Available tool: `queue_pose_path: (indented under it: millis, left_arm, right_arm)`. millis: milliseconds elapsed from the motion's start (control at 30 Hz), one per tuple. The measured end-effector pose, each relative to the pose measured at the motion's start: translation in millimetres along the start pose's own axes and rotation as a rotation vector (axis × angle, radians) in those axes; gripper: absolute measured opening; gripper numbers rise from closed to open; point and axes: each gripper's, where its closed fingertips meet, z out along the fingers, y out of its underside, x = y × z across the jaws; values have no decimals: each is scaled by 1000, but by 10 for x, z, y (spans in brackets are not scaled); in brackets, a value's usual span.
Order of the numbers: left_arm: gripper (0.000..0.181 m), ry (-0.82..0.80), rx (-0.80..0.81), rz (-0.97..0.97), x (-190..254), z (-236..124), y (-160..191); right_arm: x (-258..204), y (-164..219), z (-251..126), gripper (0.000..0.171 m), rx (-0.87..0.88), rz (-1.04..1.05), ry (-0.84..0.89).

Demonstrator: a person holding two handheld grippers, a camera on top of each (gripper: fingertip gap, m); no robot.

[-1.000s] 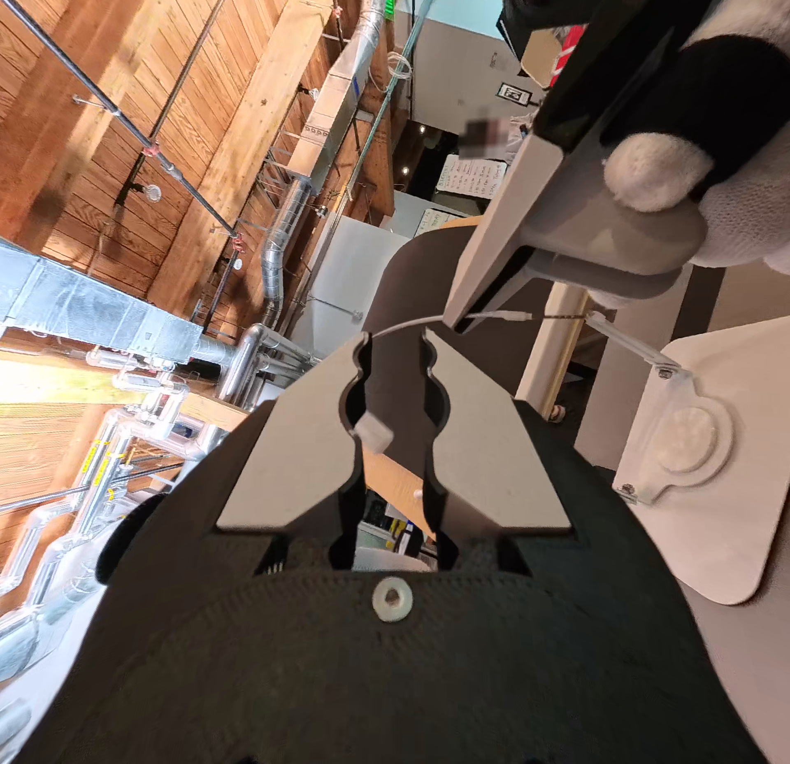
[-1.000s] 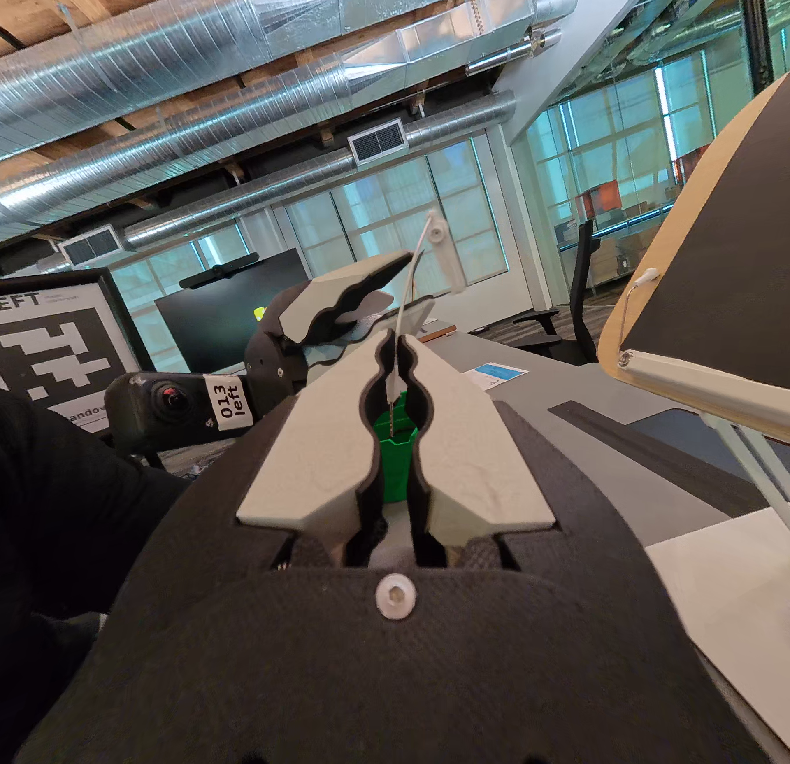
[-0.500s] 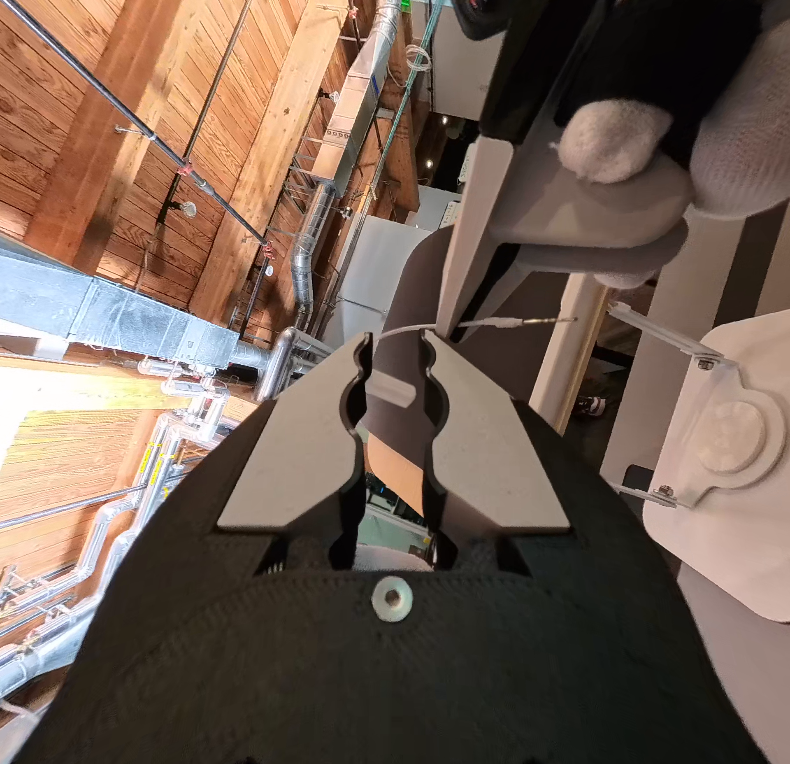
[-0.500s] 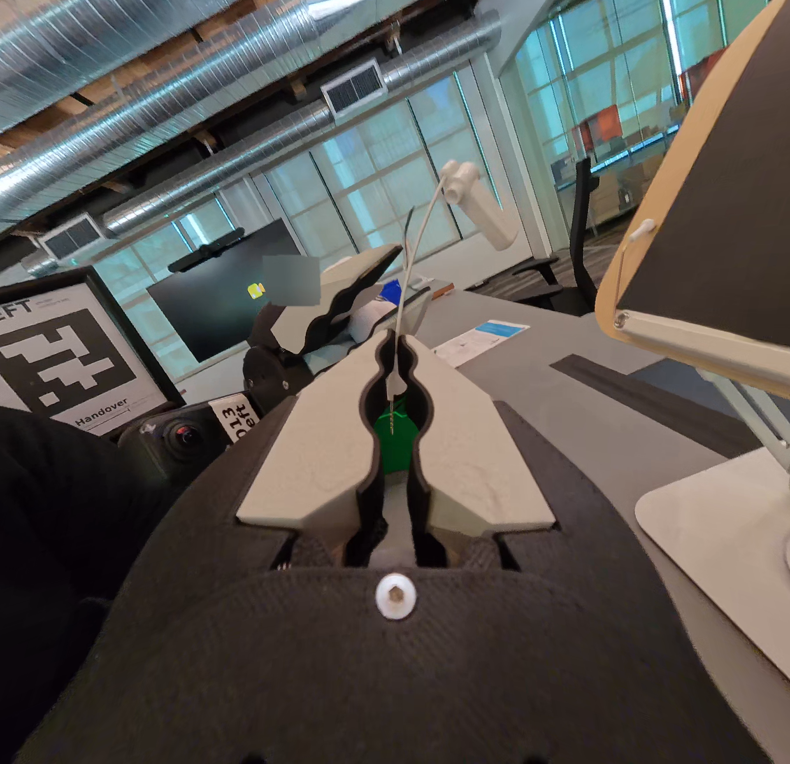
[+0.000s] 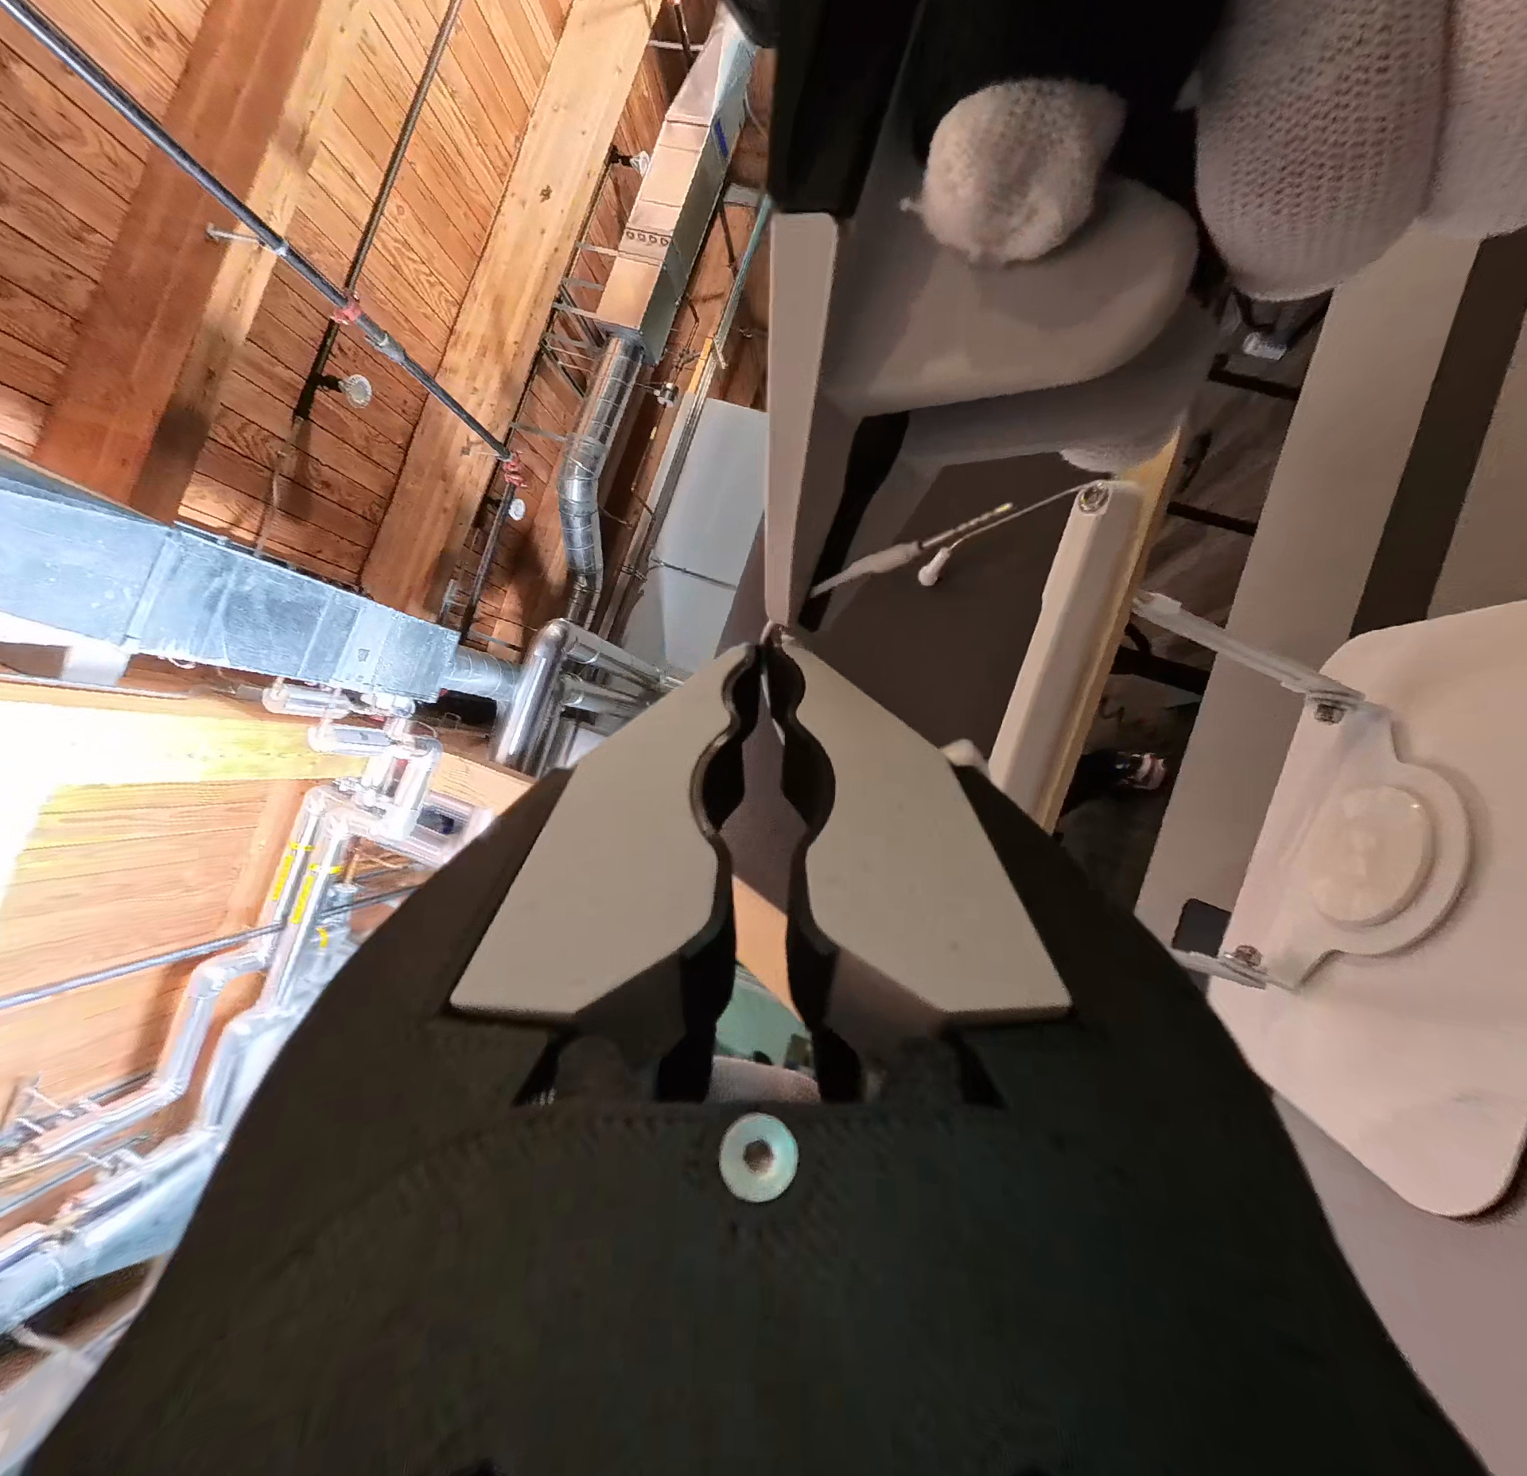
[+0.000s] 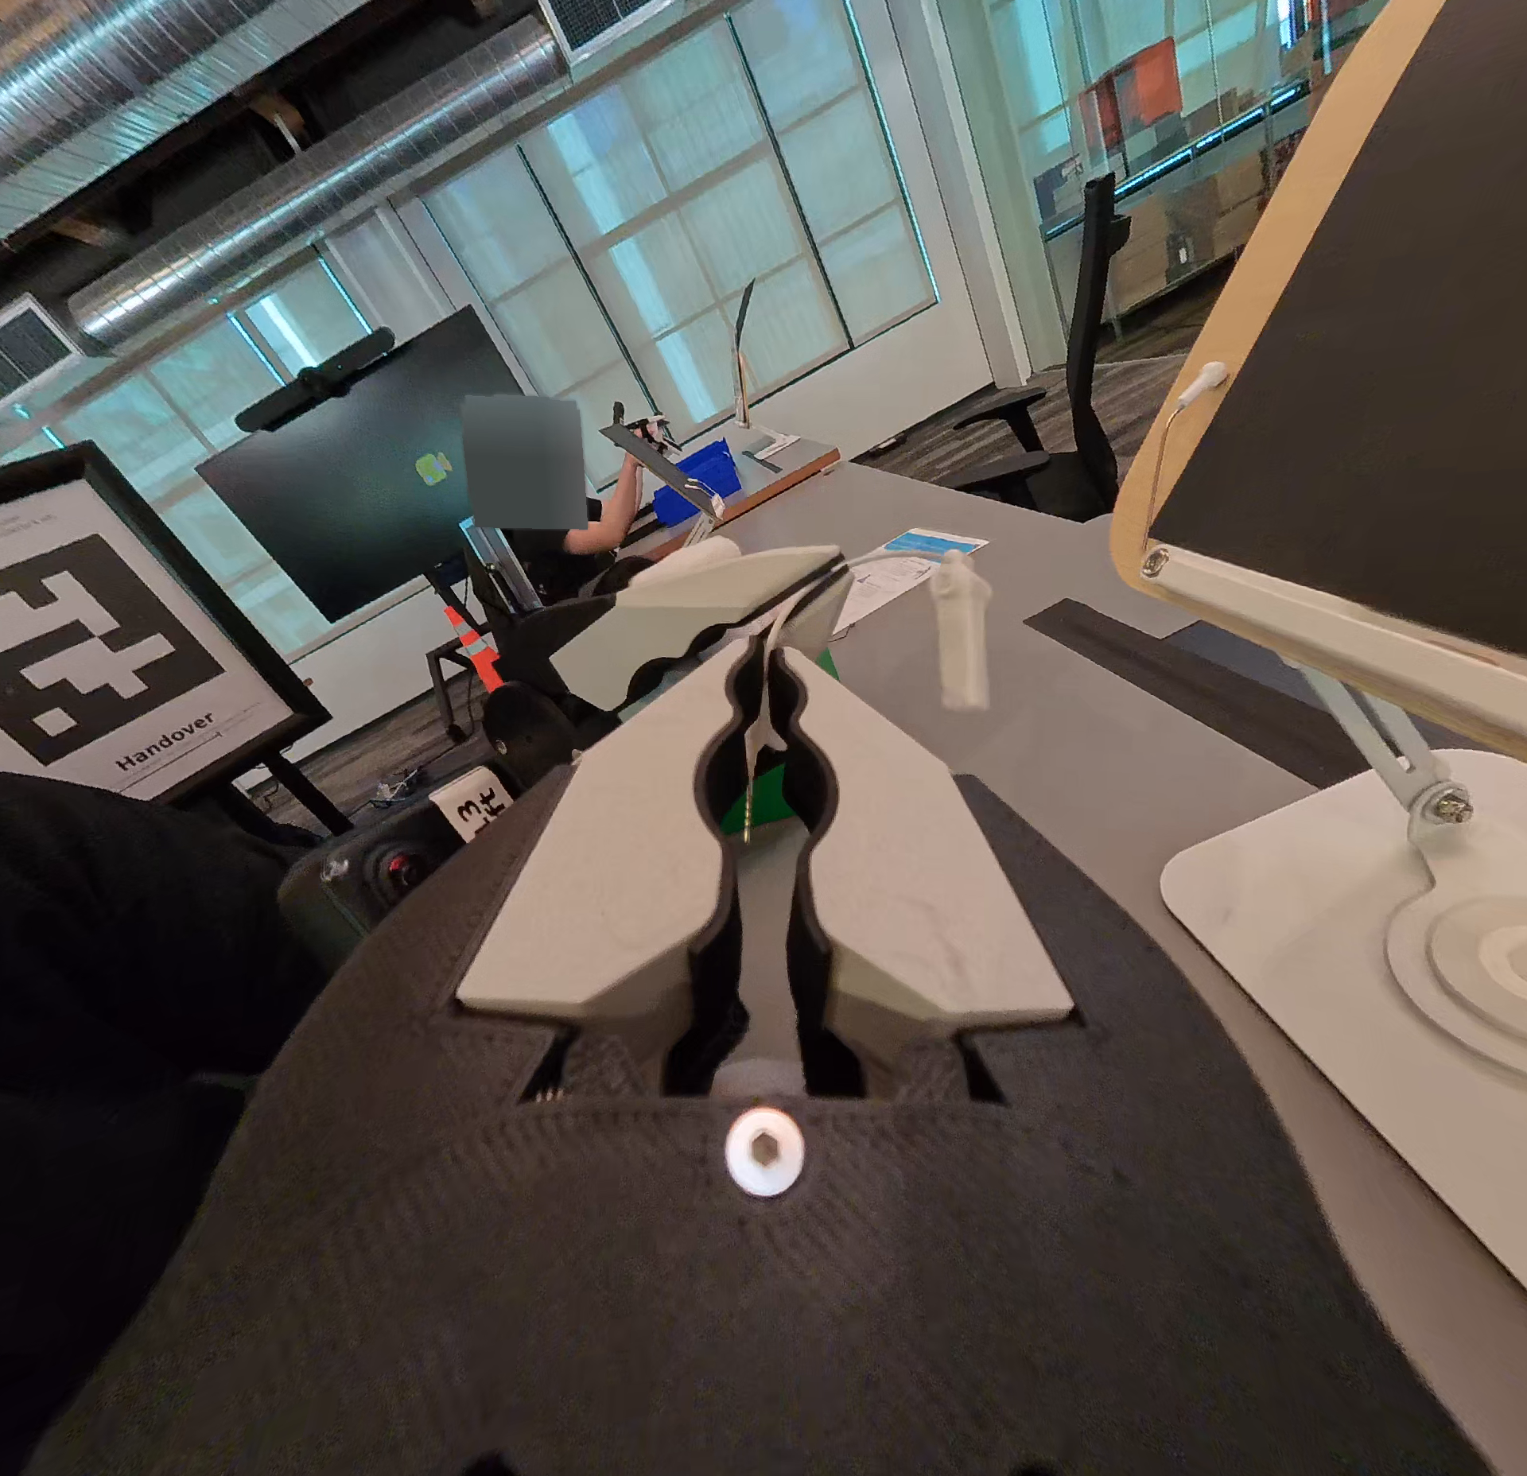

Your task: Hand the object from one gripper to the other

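The object is a thin white cord (image 6: pixel 773 643) with a white plastic end piece (image 6: pixel 963 635) and a small metal tip (image 6: pixel 749 808). My right gripper (image 6: pixel 764 668) is shut on the cord just behind the metal tip. My left gripper (image 6: pixel 834 581) crosses just beyond it and is shut on the same cord, and the end piece dangles blurred past it. In the left wrist view my left gripper (image 5: pixel 768 651) pinches the cord at its tips. The right gripper's fingers (image 5: pixel 793 445) come down from above, and the cord (image 5: pixel 868 565) sticks out to the right. A white-gloved hand (image 5: pixel 1016 172) holds that gripper.
A dark board on a white stand (image 6: pixel 1322 899) stands close on the right, on the grey table (image 6: pixel 1074 734). A framed black-and-white marker sign (image 6: pixel 99 635) stands at the left. A green object (image 6: pixel 773 804) lies behind my fingers. A person sits at a far table. The tips of both grippers are at nearly the same place.
My left gripper has closed from open onto the cord. The two grippers have come tip to tip. The white end piece has swung from upright down to the right.
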Motion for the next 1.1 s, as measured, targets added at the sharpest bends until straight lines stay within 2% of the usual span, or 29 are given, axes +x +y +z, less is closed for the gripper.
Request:
queue_pose_path:
  millis: [133,167,233,300,433,500,567,700,867,900,1000,1100]
  left_arm:
    - [0,27,-15,-96,-8,5,27]
    - [0,40,-23,-144,-14,11,48]
    - [0,89,-29,-308,-34,20,114]
    - [0,170,-27,-513,-52,17,193]
    - [0,355,-15,-875,-93,-25,236]
    - [0,407,5,-1033,-145,-43,220]
    - [0,531,13,-1186,-99,-78,166]
    - [0,751,34,-1405,-28,-187,31]
    - [0,893,130,-1642,-136,-274,-87]
    - [0,936,162,-1689,-170,-307,-125]
    - [0,1002,216,-1786,-234,-351,-169]
    - [0,1034,244,-1862,-264,-355,-180]
  right_arm:
    - [-20,-55,5,2,36,-51,11]
    - [-29,-85,5,13,50,-72,20]
    - [-129,-203,-32,30,111,-136,-6]
    - [-194,-298,-97,36,154,-200,-16]
    - [-120,-326,-190,33,134,-348,63]
    - [-5,-299,-214,31,98,-514,174]
    - [71,-218,-201,30,22,-704,267]
    - [204,-191,-205,21,-96,-1202,538]
    - [248,-112,-117,26,-252,-1776,773]
    - [242,-83,-80,33,-266,-1857,794]
    - [110,-68,30,39,-182,-1943,821]
    - [-68,-37,126,37,-116,-1995,798]
